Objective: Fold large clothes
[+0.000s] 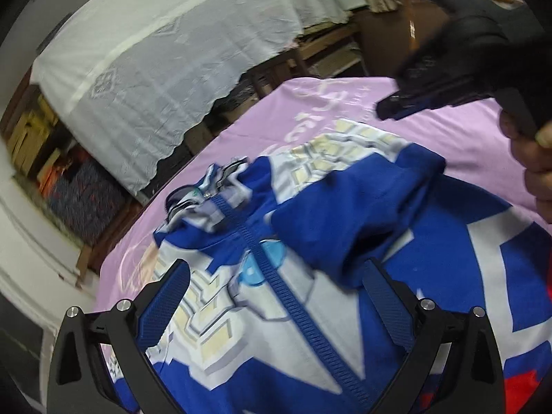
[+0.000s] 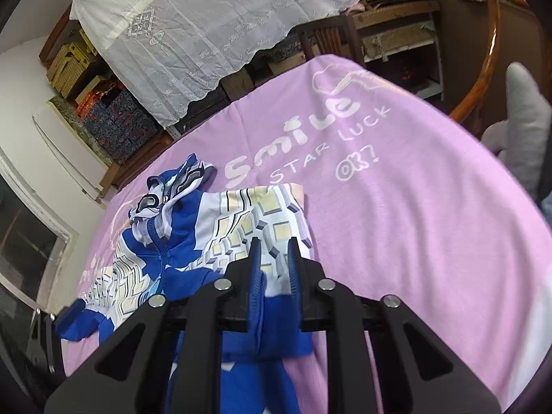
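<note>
Left gripper: jaws wide apart, nothing between the pads, hovering over the chest of the blue hooded jacket, astride its zip line. The jacket lies on the pink printed sheet, hood toward the sheet's far-left edge, one sleeve already laid across the chest just right of the zip.

Right gripper: jaws nearly together, a narrow gap showing; a blue fold of the jacket sits at the pads, but whether it is pinched cannot be told. It stands at the jacket's right edge, above the patterned shoulder panel.

Judgement: the sleeve fold is under way. To do it well, confirm the right-hand grip on one layer only, keep the sleeve flat and parallel to the zip, and press the chest with the left jaws so the jacket does not slide on the sheet.
</note>
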